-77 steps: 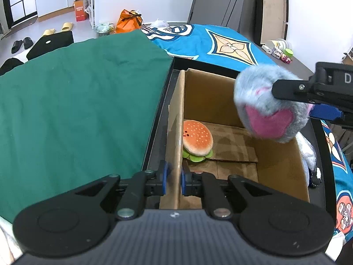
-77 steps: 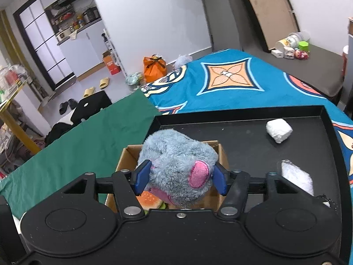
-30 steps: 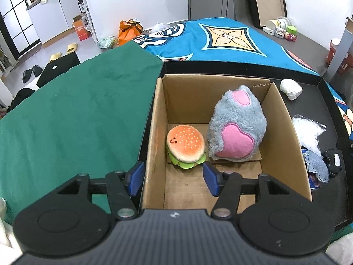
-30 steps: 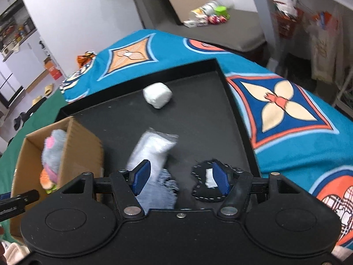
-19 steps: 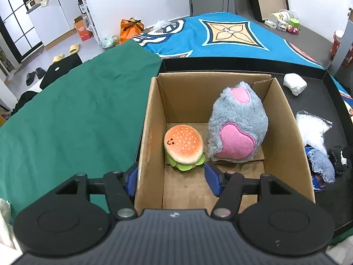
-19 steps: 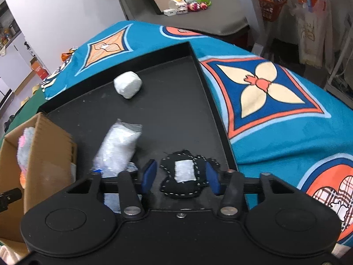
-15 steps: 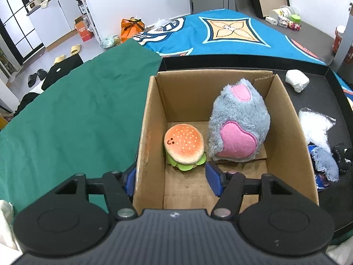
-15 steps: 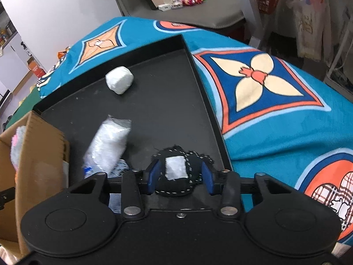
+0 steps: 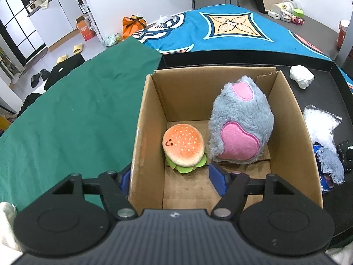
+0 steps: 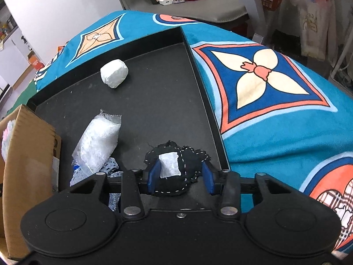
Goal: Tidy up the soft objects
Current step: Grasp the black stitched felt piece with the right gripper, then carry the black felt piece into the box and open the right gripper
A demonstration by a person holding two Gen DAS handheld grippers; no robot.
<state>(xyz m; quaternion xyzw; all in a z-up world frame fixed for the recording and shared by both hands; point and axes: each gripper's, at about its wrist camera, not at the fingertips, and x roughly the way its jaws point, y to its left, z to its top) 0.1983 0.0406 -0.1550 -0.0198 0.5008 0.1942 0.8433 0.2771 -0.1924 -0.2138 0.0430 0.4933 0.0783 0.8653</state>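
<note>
A cardboard box (image 9: 286, 110) holds a burger plush (image 9: 183, 148) and a grey plush with pink patches (image 9: 240, 128). My left gripper (image 9: 171, 180) straddles the box's left wall, one finger outside and one inside. Its jaws are opening and the pads do not press on the wall. On the black tray (image 10: 154, 101) lies a black fabric piece with a white patch (image 10: 174, 167). My right gripper (image 10: 181, 176) is shut on it, a pad on either side. The same black piece shows at the right edge (image 9: 346, 154) of the left wrist view.
A white wad (image 10: 114, 72) lies at the tray's far side. A clear bag of white stuffing (image 10: 97, 141) and a denim scrap (image 10: 110, 167) lie between the box and the right gripper. Green cloth (image 9: 77, 121) covers the surface left of the box, blue patterned cloth (image 10: 275, 121) right of the tray.
The grey plush left the right gripper and now stands in the box. The right gripper came down over the black fabric piece and its jaws narrowed onto it. The left jaws widened.
</note>
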